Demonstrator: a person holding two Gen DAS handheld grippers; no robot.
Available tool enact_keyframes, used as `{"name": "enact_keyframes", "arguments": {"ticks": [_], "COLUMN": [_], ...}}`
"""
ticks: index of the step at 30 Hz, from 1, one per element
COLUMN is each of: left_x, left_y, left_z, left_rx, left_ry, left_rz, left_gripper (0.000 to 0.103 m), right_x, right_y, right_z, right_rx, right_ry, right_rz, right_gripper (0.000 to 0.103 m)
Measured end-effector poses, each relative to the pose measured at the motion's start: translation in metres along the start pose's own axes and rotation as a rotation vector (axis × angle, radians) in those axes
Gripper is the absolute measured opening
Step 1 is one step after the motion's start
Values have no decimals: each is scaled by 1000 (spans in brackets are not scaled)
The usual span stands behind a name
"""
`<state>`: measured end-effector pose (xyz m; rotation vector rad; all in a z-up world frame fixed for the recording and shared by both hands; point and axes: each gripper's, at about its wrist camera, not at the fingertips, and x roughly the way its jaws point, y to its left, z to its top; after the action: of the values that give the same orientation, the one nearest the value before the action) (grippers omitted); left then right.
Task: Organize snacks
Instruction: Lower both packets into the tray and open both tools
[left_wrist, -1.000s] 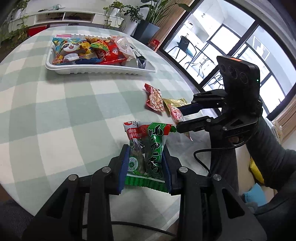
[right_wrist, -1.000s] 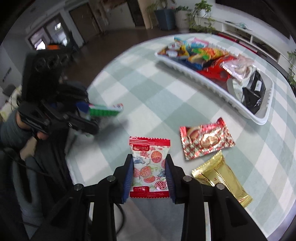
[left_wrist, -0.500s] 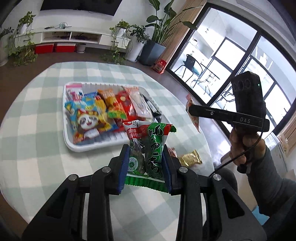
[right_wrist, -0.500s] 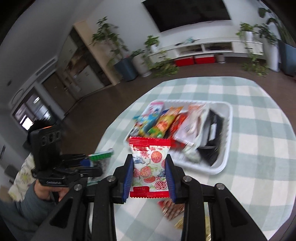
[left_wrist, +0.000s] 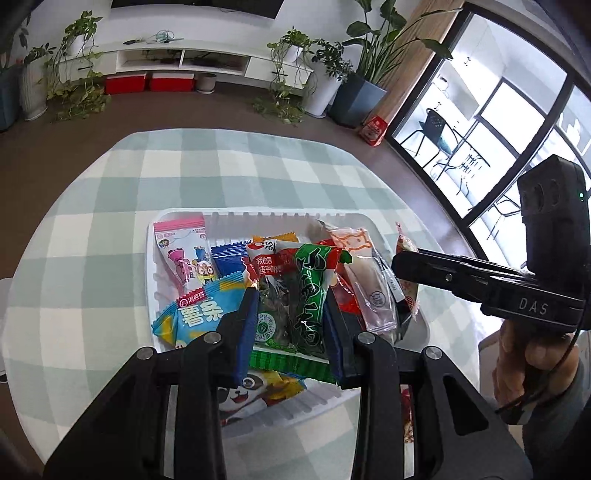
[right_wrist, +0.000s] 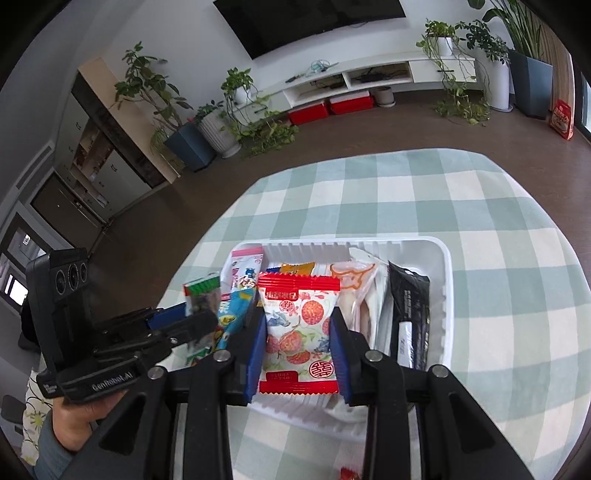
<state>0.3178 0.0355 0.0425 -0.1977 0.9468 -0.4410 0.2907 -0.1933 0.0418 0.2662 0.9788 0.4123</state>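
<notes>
My left tongs (left_wrist: 290, 325) clench two snack packets (left_wrist: 295, 295); my right tongs (right_wrist: 298, 339) grip one red-and-white packet (right_wrist: 299, 332). Both hang over the one white tray (right_wrist: 445, 295) on the desk (right_wrist: 498, 229).

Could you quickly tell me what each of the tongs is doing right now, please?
Left tongs: closed on the green snack packets.
Right tongs: closed on the red-and-white candy packet.

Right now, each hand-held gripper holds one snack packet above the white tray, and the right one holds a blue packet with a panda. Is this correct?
Not quite. The right hand-held gripper holds a white packet with red fruit and red edges, not a blue panda one; the right wrist view shows it. The rest stands: the left hand-held gripper holds a green packet, both above the white tray.
</notes>
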Motion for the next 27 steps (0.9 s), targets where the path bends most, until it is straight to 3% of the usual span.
{"name": "enact_keyframes", "arguments": {"ticks": [12, 15, 20, 23, 27], "left_x": [38, 41, 41, 36, 31], "left_y": [4, 4, 7, 7, 5], "left_z": [-4, -5, -4, -3, 0], "left_rx": [3, 2, -8, -7, -5], "left_ry": [43, 44, 33, 19, 0], "left_rz": [27, 32, 29, 24, 8], "left_gripper": [32, 41, 44, 54, 54], "right_x": [53, 55, 54, 52, 46], "right_y": [-6, -5, -4, -4, -3], "right_z": [4, 5, 6, 4, 4], "right_rx": [1, -13, -13, -14, -17], "right_ry": [78, 76, 74, 72, 56], "right_rz": [-53, -61, -60, -65, -73], "right_gripper": [35, 36, 36, 36, 37]}}
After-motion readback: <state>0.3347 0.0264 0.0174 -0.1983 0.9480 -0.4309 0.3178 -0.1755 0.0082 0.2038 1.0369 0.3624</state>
